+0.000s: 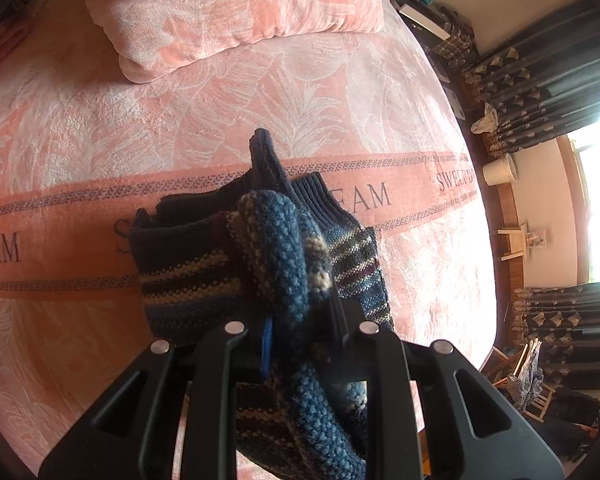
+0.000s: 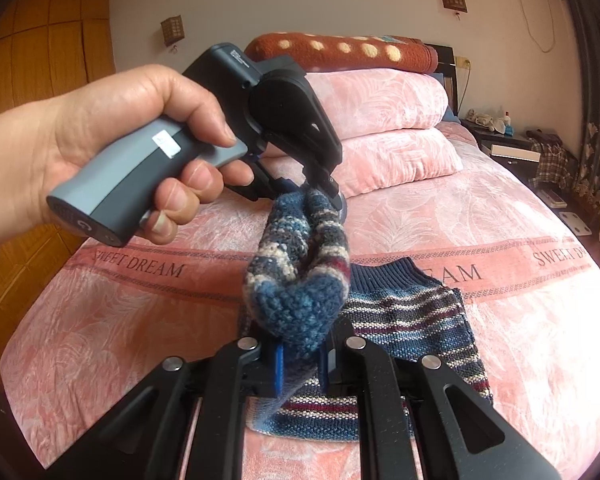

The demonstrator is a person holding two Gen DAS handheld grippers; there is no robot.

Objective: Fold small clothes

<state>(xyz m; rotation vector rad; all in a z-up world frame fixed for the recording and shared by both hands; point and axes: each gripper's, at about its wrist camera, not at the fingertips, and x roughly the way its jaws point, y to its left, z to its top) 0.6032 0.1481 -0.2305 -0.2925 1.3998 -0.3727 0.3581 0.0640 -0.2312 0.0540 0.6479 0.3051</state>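
A small knitted sweater (image 2: 412, 320) with blue, cream and maroon stripes and a dark ribbed collar lies on the pink bedspread (image 2: 120, 320). One knitted part of it is lifted into a thick loop (image 2: 300, 280). A hand (image 2: 100, 140) holds my left gripper (image 2: 324, 190), which is shut on the upper end of that loop. In the left wrist view the same gripper (image 1: 296, 336) pinches bunched blue knit, with the rest of the sweater (image 1: 188, 272) flat beyond it. My right gripper (image 2: 300, 360) is shut on the loop's lower end, just above the sweater's hem.
Folded pink quilts (image 2: 388, 120) and a red dotted blanket (image 2: 340, 52) are stacked at the head of the bed. A nightstand (image 2: 508, 140) and dark curtains (image 1: 540, 80) are past the bed's right edge. A wooden wardrobe (image 2: 40, 60) stands on the left.
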